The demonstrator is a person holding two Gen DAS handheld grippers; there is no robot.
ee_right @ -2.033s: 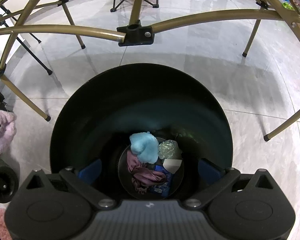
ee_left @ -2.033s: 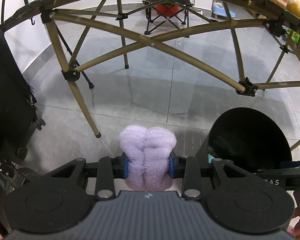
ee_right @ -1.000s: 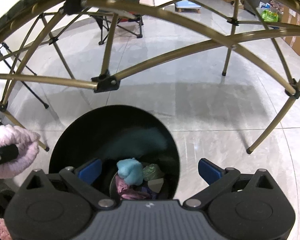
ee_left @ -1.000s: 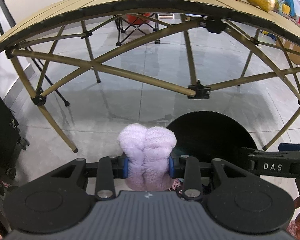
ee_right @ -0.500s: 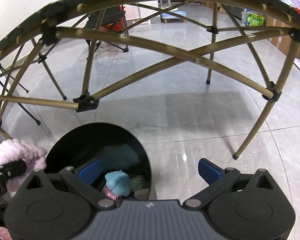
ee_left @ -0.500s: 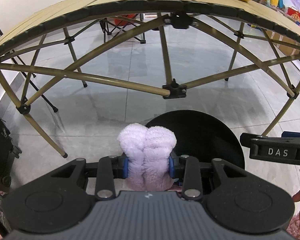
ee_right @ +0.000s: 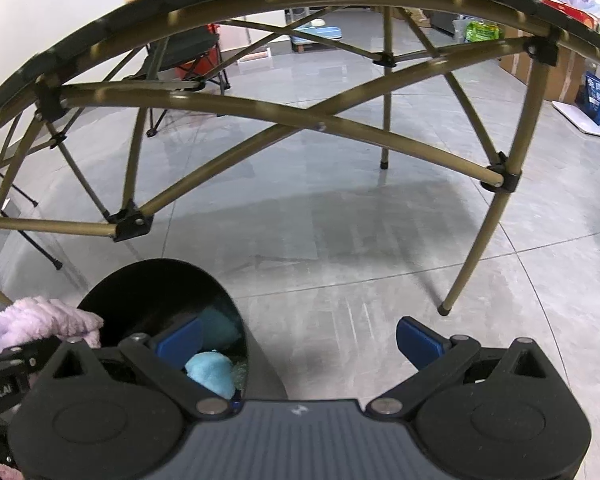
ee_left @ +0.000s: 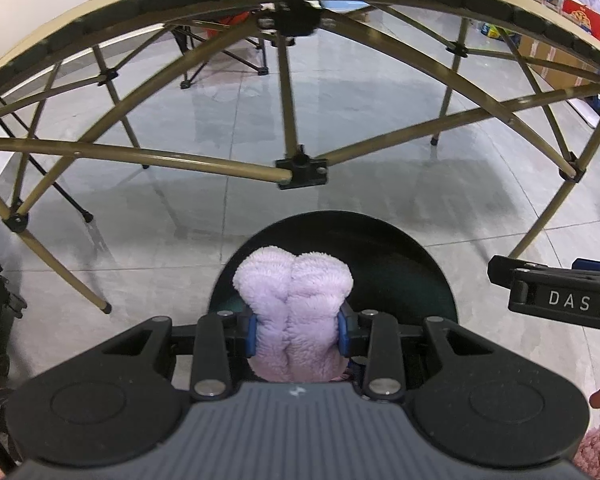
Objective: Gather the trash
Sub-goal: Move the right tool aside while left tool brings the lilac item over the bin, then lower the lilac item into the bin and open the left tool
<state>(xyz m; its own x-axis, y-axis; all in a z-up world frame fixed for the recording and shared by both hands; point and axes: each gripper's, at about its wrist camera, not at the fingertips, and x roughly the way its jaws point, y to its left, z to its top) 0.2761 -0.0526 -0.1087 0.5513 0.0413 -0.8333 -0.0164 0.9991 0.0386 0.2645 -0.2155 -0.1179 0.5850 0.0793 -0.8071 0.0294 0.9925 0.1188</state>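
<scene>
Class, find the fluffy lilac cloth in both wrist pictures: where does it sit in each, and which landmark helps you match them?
Left wrist view: lilac cloth bottom centre, clamped in the left gripper, in front of the black bin.
Right wrist view: lilac cloth at the lower left edge, beside the bin.
Shared landmark: the black bin.

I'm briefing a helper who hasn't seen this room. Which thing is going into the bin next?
Find the black round bin on the grey tiled floor beside the folding table. Above its mouth the left gripper pinches a fluffy lilac cloth; the fluffy piece inside the bin is blue instead.
</scene>
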